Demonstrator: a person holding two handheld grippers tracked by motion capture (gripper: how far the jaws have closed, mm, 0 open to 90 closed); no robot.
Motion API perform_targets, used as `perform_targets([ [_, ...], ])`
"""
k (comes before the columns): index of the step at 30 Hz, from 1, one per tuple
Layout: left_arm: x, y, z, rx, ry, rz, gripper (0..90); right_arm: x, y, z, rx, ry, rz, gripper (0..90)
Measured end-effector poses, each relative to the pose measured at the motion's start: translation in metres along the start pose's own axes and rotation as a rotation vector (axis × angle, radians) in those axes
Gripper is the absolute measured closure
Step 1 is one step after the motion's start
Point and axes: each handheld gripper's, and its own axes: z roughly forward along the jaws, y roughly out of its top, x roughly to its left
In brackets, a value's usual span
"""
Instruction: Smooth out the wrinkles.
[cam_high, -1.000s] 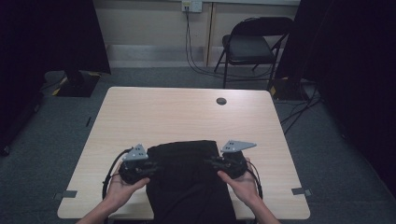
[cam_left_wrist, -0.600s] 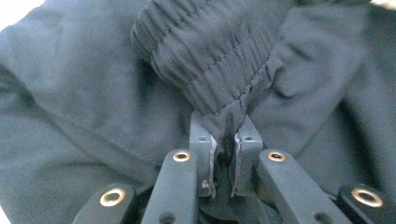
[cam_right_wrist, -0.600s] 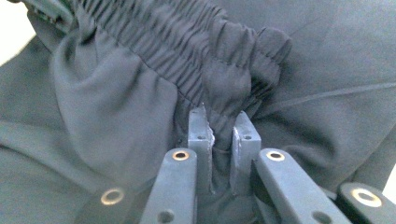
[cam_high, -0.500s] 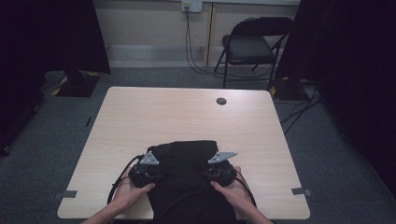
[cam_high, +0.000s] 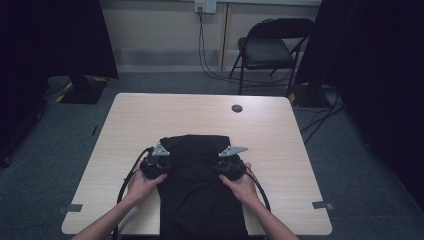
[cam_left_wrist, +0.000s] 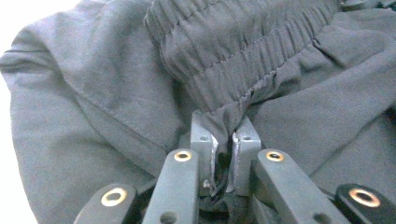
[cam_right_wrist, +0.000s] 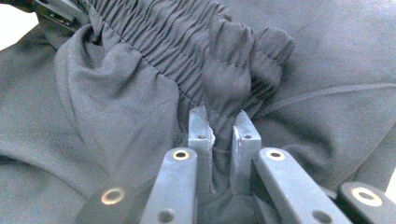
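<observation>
Both grippers, left gripper (cam_high: 159, 161) and right gripper (cam_high: 227, 161), clamp the black trousers (cam_high: 197, 190) waistband; bare wood bench (cam_high: 150, 120), folding chair (cam_high: 272, 47) far right, grey carpet.

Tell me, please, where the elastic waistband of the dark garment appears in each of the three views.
High view: too dark to make out; the garment lies at the table's near edge.
Left gripper view: gathered waistband runs from top centre to the jaws.
Right gripper view: waistband runs from top left to the jaws.
Shared landmark: the waistband's puckered stitching.
</observation>
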Motion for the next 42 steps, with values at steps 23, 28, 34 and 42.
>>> perform_targets([
  [23, 0.063, 0.037, 0.038, -0.052, 0.177, -0.108, 83.2, -0.031, 0.054, 0.058, -0.037, -0.115, 0.018, 81.4],
  [28, 0.069, 0.036, 0.034, -0.061, 0.122, -0.114, 82.6, -0.038, 0.054, 0.057, -0.041, -0.066, 0.060, 81.2],
  [34, 0.066, 0.060, 0.007, -0.153, 0.088, -0.086, 82.7, -0.048, 0.073, 0.037, -0.085, -0.044, 0.083, 81.2],
  [42, 0.047, 0.123, -0.077, -0.376, 0.078, -0.010, 82.9, -0.045, 0.146, -0.050, -0.317, -0.059, 0.052, 81.4],
])
